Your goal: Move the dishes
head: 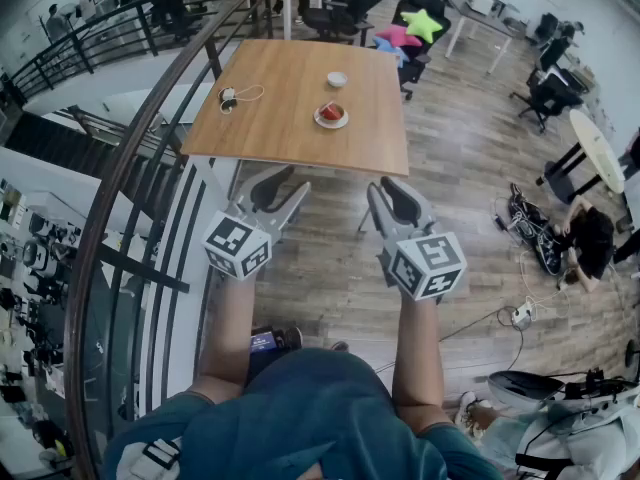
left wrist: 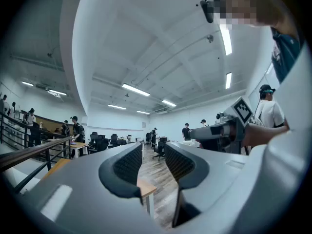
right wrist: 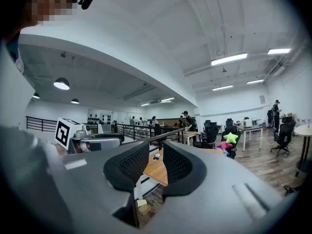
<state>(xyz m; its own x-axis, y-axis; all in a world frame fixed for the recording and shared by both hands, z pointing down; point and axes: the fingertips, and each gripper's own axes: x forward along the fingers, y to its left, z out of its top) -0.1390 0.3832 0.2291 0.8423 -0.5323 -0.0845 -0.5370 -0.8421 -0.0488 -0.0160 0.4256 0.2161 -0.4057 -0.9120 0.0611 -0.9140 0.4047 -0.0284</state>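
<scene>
Desk (head: 280, 88) of pale wood stands ahead, well apart from both grippers. Left gripper (head: 281, 183) is held level, jaws released wide and empty. Toward the desk's right side sits a white plate (head: 331, 118) carrying something red, with a small white bowl (head: 337, 79) near it, farther back. Right gripper (head: 388, 188) shows jaws narrowly parted, grasping nothing.

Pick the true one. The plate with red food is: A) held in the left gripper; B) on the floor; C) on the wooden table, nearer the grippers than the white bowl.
C: the plate sits on the table, this side of the bowl, beyond the left gripper and right gripper.
</scene>
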